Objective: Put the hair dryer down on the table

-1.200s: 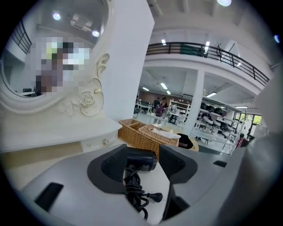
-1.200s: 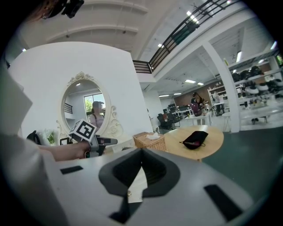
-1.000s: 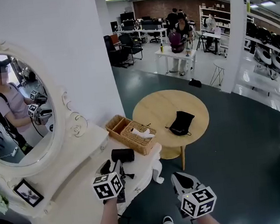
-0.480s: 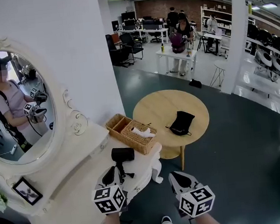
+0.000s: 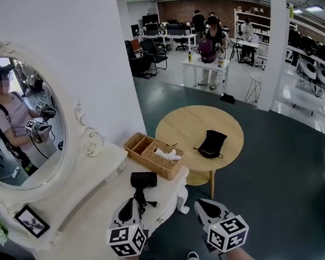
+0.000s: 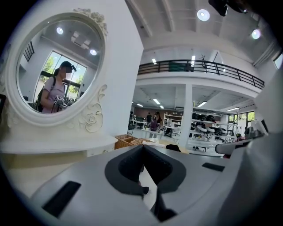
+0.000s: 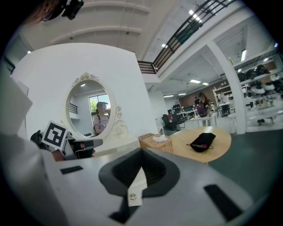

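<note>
1. At the bottom of the head view are two grippers. The left gripper (image 5: 128,207) and the right gripper (image 5: 210,208) both have their jaws pressed together on nothing.
2. Both are held low, side by side, pointing forward. The left is over the dresser (image 5: 87,232) edge and the right is off it, above the floor.
3. One hair dryer (image 5: 143,180), black with a short barrel, lies on the dresser just ahead of the left tips, apart from them.
4. Beyond are one basket (image 5: 154,156), one mirror (image 5: 17,121) and one round table (image 5: 191,126) with one pouch (image 5: 212,142).
</note>
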Motion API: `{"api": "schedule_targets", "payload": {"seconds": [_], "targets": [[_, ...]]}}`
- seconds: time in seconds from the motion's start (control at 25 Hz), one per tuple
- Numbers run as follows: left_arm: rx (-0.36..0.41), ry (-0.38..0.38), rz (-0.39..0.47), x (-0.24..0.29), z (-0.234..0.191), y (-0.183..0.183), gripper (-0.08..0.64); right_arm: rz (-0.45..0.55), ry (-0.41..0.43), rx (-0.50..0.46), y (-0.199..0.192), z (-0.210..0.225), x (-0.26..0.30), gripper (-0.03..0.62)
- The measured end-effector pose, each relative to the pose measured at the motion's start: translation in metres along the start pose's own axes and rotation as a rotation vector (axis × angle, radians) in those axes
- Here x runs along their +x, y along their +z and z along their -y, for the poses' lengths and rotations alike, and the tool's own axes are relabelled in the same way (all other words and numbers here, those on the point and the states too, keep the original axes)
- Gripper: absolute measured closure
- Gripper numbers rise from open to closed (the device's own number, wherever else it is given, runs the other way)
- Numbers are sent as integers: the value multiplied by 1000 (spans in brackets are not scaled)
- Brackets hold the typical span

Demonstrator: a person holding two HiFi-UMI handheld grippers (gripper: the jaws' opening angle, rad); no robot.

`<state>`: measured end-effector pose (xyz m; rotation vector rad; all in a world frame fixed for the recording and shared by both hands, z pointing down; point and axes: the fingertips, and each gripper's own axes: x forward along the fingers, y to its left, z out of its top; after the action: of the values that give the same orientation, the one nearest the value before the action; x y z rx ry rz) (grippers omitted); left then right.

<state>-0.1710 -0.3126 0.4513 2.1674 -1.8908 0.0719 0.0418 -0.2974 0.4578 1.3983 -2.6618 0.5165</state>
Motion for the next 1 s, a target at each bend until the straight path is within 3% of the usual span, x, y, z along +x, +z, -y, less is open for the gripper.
{"api": "schedule_targets", "payload": {"seconds": [1.0], "targets": [[-5, -14, 17, 0, -1, 6, 561, -17, -5, -20, -1, 0, 7, 591]]}}
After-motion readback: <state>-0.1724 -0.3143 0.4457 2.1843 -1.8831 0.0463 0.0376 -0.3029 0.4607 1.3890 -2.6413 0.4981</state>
